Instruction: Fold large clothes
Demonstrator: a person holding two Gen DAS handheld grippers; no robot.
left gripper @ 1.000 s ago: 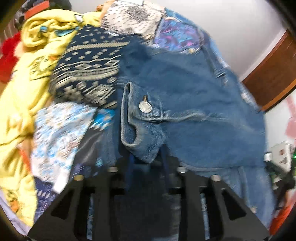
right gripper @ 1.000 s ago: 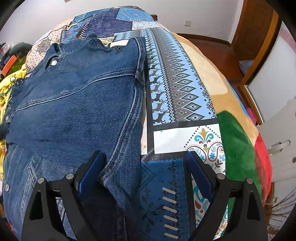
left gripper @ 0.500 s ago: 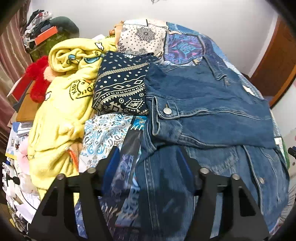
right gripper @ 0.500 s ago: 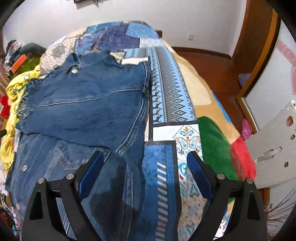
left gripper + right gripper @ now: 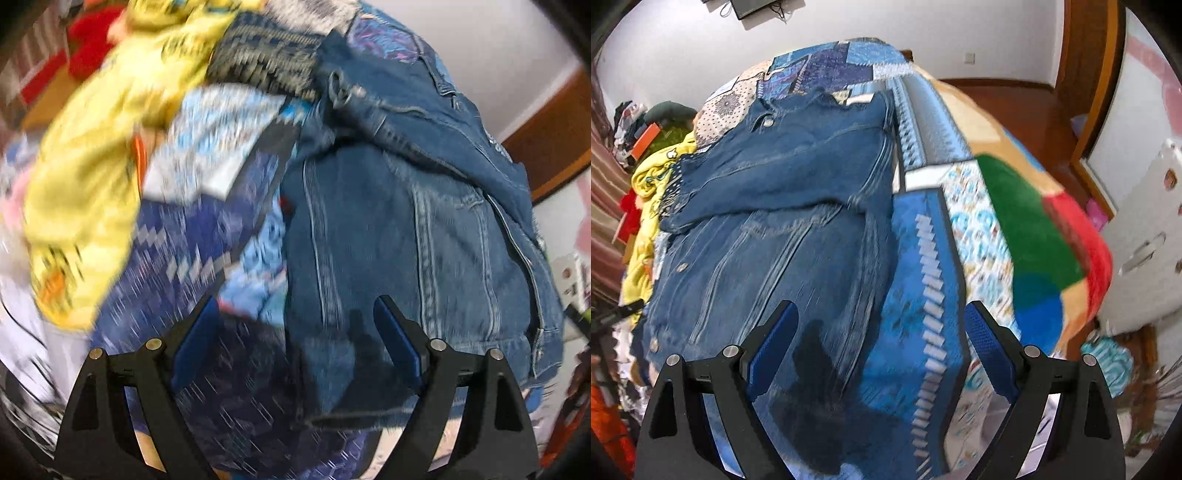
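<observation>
With both the left gripper [image 5: 291, 332] and right gripper [image 5: 881, 336] spread and empty, we judge the denim jacket [image 5: 783, 221], at eleven o'clock on the quilt [image 5: 923, 258], half-folded, its hem next.

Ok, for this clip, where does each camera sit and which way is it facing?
Left wrist: on the left gripper, looking along its open fingers over the denim jacket's left edge and the yellow clothes beside it; only the gripper's own fingers show, and the picture is blurred.
Right wrist: on the right gripper, looking along its open fingers over the jacket's right edge, the patterned blanket and the room's wall; only the gripper's fingers show.
Shared: both see the same jacket lying on the blanket, from opposite sides.
</observation>
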